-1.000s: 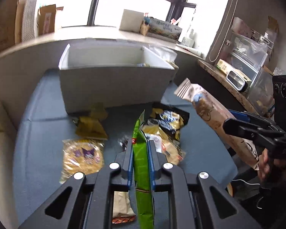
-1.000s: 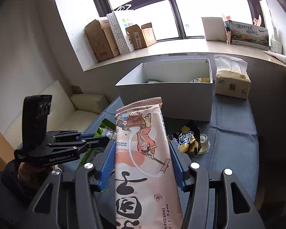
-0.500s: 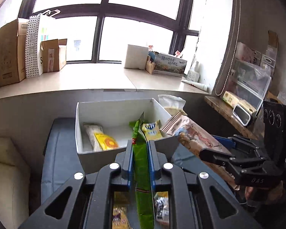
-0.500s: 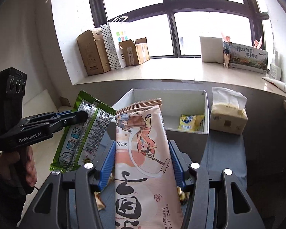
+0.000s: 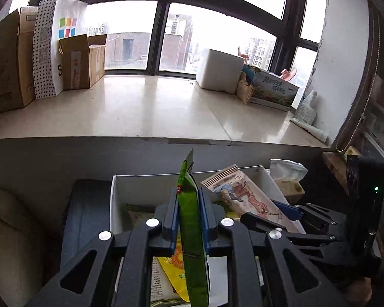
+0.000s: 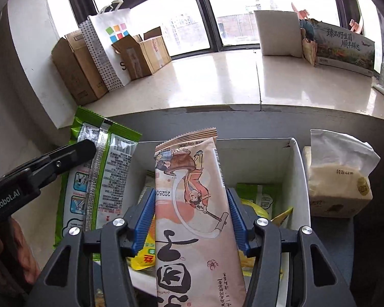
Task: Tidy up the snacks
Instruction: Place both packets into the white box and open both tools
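My left gripper (image 5: 188, 202) is shut on a green snack packet (image 5: 192, 232), held edge-on above the white box (image 5: 115, 204). The packet also shows in the right wrist view (image 6: 99, 174), at the box's left edge. My right gripper (image 6: 192, 204) is shut on a pink snack packet with a cartoon figure (image 6: 192, 204), held over the white box (image 6: 298, 179). That packet and the right gripper show at the right in the left wrist view (image 5: 243, 199). Yellow and green snack packets (image 6: 258, 202) lie inside the box.
A tissue pack (image 6: 340, 179) stands right of the box on the blue table (image 5: 87, 204). A pale windowsill (image 5: 140, 107) behind holds cardboard boxes (image 5: 10, 61), a paper bag (image 6: 107, 48) and a white block (image 5: 220, 71). A beige sofa (image 5: 10, 243) lies at the left.
Both grippers have moved forward and up with their packets, from above the table to over the white box. The loose snacks on the table have dropped out of view.
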